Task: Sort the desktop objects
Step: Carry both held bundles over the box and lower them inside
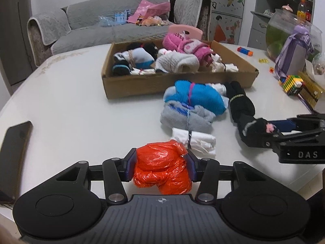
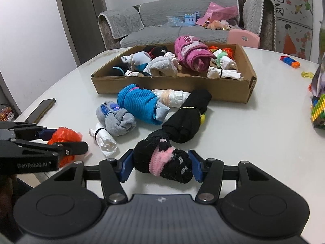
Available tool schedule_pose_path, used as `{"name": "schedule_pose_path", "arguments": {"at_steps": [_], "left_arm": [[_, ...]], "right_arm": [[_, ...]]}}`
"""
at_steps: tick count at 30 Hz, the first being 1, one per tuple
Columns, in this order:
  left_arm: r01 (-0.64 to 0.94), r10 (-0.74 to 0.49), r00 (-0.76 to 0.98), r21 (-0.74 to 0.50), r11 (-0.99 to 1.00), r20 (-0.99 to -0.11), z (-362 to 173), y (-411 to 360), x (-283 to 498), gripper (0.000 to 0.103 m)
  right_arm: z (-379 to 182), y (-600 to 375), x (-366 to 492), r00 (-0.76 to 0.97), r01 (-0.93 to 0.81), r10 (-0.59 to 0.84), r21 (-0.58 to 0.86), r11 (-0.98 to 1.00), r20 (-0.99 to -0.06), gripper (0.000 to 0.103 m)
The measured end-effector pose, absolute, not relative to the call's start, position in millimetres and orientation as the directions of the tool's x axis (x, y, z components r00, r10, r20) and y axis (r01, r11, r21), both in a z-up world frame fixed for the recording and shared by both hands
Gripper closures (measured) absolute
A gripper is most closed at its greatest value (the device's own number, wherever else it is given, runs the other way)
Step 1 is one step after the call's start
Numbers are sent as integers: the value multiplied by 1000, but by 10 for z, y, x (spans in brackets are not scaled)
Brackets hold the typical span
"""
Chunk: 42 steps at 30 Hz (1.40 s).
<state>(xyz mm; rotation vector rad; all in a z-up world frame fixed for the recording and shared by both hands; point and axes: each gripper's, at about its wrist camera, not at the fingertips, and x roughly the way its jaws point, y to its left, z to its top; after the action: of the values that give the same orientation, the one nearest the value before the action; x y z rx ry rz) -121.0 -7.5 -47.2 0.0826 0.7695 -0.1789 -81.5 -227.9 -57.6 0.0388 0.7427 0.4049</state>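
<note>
Black sock bundle lying crosswise in right gripper, pink band upright

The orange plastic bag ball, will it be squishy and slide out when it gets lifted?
Probably squishy: the orange plastic bag ball looks crumpled and bulges between the left fingers. It likely weighs little. Its shiny film might slip.

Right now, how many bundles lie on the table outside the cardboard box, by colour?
Orange bundle: 1
White bundles: 2
Grey bundle: 1
Blue bundle: 1
Black bundles: 2
Total: 7
</note>
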Motion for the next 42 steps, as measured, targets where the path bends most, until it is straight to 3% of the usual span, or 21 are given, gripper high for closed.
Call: {"name": "schedule_pose_path", "arguments": {"at_steps": [25, 42], "left_arm": [[162, -97, 777, 48, 986, -622, 515, 146, -734, 48], [206, -118, 687, 37, 978, -717, 347, -183, 579, 48]], "right_arm": [[559, -2870, -502, 780, -273, 353, 225, 935, -516, 50], [466, -2698, 583, 744, -263, 318, 179, 948, -587, 50]]}}
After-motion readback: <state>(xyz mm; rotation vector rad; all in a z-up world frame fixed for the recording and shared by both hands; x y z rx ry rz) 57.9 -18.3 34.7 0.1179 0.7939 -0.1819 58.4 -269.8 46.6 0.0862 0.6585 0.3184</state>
